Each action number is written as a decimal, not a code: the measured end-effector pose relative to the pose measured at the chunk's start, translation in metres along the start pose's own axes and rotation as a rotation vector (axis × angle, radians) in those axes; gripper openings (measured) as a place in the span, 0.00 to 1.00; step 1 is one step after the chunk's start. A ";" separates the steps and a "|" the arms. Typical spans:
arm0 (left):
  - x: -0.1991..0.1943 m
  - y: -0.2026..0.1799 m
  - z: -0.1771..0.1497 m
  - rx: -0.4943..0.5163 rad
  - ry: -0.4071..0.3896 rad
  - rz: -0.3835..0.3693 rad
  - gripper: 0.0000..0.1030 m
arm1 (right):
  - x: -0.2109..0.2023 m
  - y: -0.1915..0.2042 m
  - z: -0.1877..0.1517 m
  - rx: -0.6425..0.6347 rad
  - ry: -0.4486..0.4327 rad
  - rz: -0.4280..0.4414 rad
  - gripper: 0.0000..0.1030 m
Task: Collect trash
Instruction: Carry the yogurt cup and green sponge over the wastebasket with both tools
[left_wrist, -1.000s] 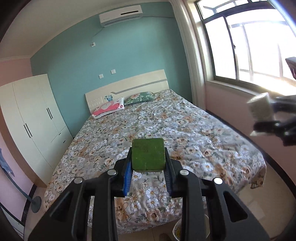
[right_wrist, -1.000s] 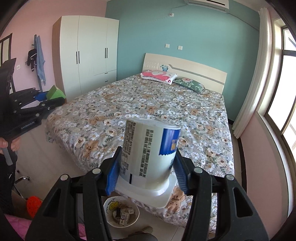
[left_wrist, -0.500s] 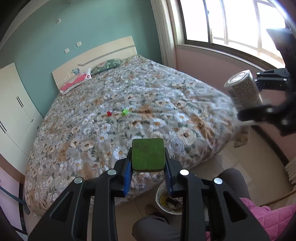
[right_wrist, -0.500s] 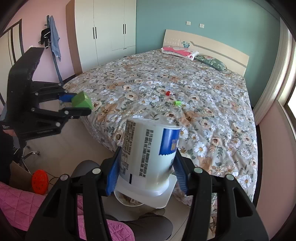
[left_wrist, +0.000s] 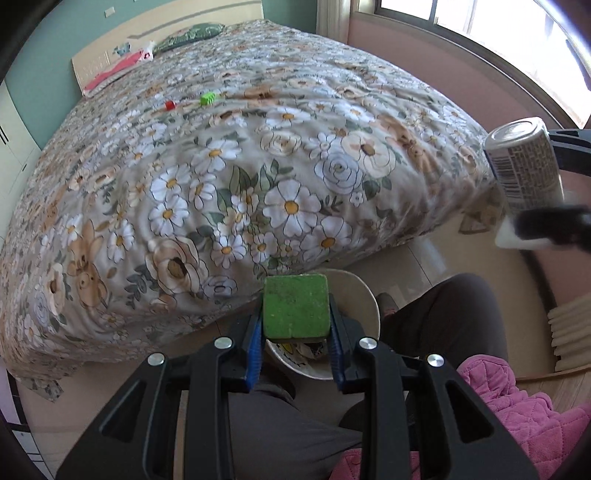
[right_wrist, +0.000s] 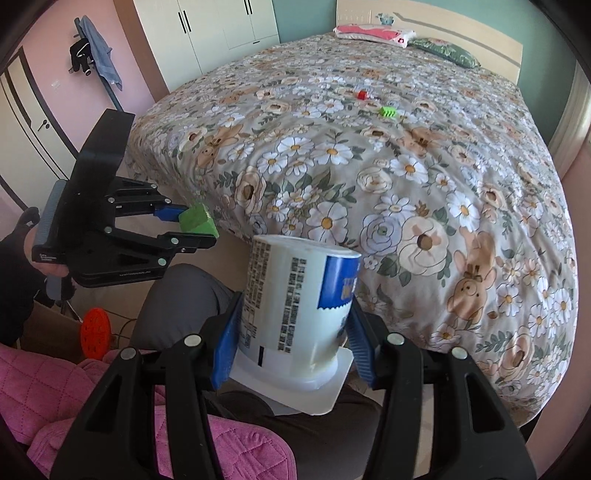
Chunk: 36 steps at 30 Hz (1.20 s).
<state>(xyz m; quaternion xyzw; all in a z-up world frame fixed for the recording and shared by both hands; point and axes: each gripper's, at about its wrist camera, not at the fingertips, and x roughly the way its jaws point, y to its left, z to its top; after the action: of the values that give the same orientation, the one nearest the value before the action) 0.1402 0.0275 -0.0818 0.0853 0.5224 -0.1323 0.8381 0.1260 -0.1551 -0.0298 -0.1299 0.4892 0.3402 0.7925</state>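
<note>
The left gripper (left_wrist: 295, 314) clamps a green block (left_wrist: 295, 306) above a bin (left_wrist: 364, 295) at the bed's (left_wrist: 258, 147) foot; the right gripper (right_wrist: 293, 332) grips an upturned cup (right_wrist: 299, 306) over the person's lap.

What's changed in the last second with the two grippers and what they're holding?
Both grippers tipped downward toward the white trash bowl on the floor. The left gripper stays clamped on the green sponge block, the right gripper on the white printed plastic cup. Nothing released.
</note>
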 end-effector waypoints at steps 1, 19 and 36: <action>0.011 0.001 -0.003 -0.010 0.020 -0.005 0.31 | 0.011 -0.002 -0.002 0.009 0.013 0.012 0.52; 0.165 0.006 -0.056 -0.113 0.283 -0.076 0.31 | 0.193 -0.034 -0.052 0.129 0.285 0.123 0.52; 0.290 0.014 -0.086 -0.136 0.473 -0.064 0.31 | 0.341 -0.048 -0.105 0.199 0.478 0.179 0.52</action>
<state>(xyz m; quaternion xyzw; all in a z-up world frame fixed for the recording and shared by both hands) 0.1925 0.0269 -0.3798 0.0406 0.7142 -0.0997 0.6916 0.1849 -0.1057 -0.3817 -0.0841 0.7031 0.3190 0.6300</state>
